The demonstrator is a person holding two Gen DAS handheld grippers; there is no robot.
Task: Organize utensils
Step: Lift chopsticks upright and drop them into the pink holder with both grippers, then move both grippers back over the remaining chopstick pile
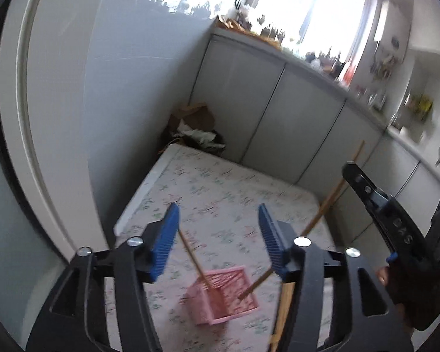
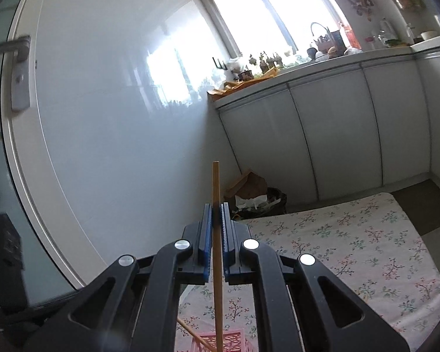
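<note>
Our left claw (image 1: 218,231) hangs released over the pink basket (image 1: 220,296), one chopstick (image 1: 192,256) leaning inside; right claw (image 2: 216,223) pinches another chopstick (image 2: 217,264) upright, probably for dropping in.

Floral-clothed table (image 1: 220,193), pink slatted basket (image 1: 220,299) standing on it near the front edge
</note>
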